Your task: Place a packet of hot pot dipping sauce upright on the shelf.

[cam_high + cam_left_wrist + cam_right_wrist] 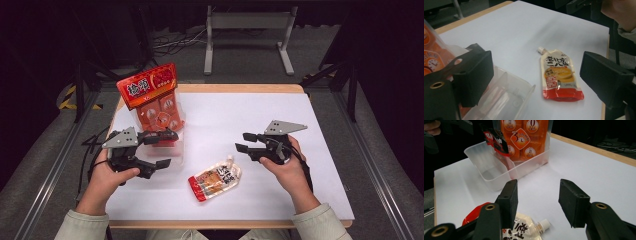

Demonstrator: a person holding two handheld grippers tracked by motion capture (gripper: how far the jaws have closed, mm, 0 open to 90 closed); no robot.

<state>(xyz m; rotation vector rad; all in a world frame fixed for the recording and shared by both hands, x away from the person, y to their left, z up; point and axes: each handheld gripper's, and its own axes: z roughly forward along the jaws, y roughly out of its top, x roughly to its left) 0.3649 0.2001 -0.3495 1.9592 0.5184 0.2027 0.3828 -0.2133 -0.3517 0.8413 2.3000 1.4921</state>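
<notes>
The left gripper [155, 150] sits at the near left of the white table top [260, 115], its jaws spread wide with nothing between them — one jaw reaches over the near rim of the clear plastic tray [176, 150], the other hangs over the table just in front of it. In the left gripper view the same jaws frame the table from either side, apart and empty, with the tray's ribbed clear wall [506, 97] below the left-hand jaw.

The right gripper [242, 141] is held at the near right, pointing toward the middle of the table. Its jaws are apart as well, gripping nothing. In the right gripper view they stand over bare table, and the white screw cap of the flat spouted drink pouch [524, 227] lies just below and between them, not touched by either pad.

That pouch [216, 178] — cream and orange with a red bottom edge — lies flat on the table between the two hands, nearer the right gripper, spout pointing up-right toward it.

In the clear tray a tall orange-and-red snack bag [152, 97] stands upright, leaning a little, rising well above the rim. The right gripper view also shows a small dark red packet [496, 142] leaning in the tray beside the bag.
</notes>
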